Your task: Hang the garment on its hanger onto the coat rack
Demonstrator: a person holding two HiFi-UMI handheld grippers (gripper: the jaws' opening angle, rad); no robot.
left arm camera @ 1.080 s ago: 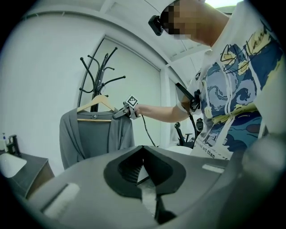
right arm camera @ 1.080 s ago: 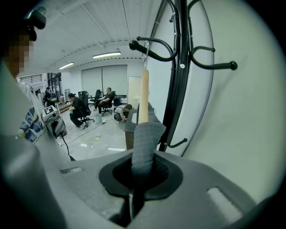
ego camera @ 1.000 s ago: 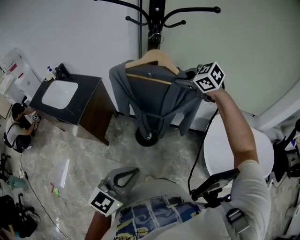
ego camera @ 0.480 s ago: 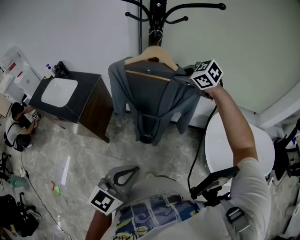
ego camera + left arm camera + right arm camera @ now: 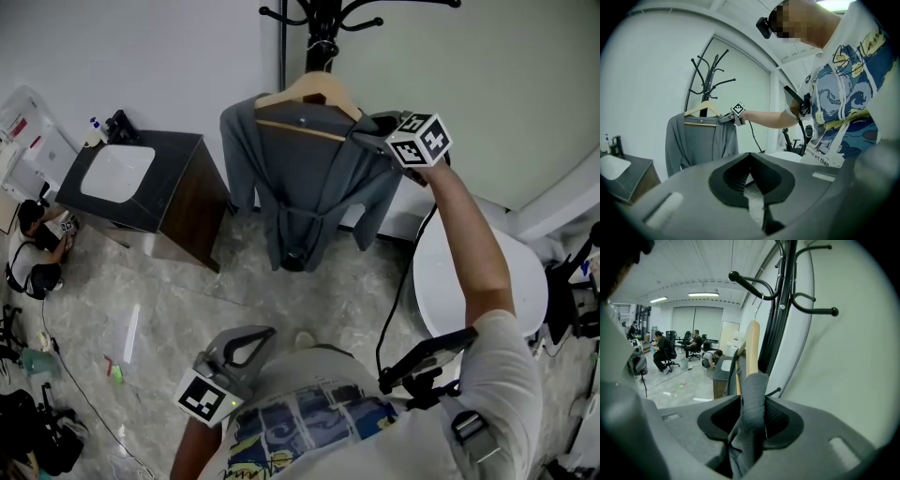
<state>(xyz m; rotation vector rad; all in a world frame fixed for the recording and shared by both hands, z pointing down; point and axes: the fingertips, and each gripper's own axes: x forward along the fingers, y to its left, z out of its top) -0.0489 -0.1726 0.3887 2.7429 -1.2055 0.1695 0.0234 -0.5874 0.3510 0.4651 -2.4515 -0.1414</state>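
- Grey garment (image 5: pixel 300 178) hangs open-fronted on a wooden hanger (image 5: pixel 314 89), well clear of the floor and right in front of the coat rack (image 5: pixel 323 19) pole.
- Its hook rises close against the pole. In the right gripper view the wire appears to pass over one of the rack's lower black arms, so I judge the hanging itself done.
- The hanger's long axis runs across the head view, left to right, dipping slightly toward the right.
- The right gripper (image 5: pixel 370 134) is at that right-hand end and points along the bar toward the pole.
- Its jaws are opening, with the fabric-covered shoulder tip of the hanger standing between them. Dark gaps show beside the cloth, so the pads no longer seem to pinch it.
- The garment lies straight ahead of these jaws, so the way out is probably straight back along the bar, away from the pole. A sideways pull could drag the sleeve or swing the hanger off its arm.
- The left gripper (image 5: pixel 265 335) is down at the person's waist, well apart from the rack. Its jaws are together with nothing between them, and the right is much the nearer.
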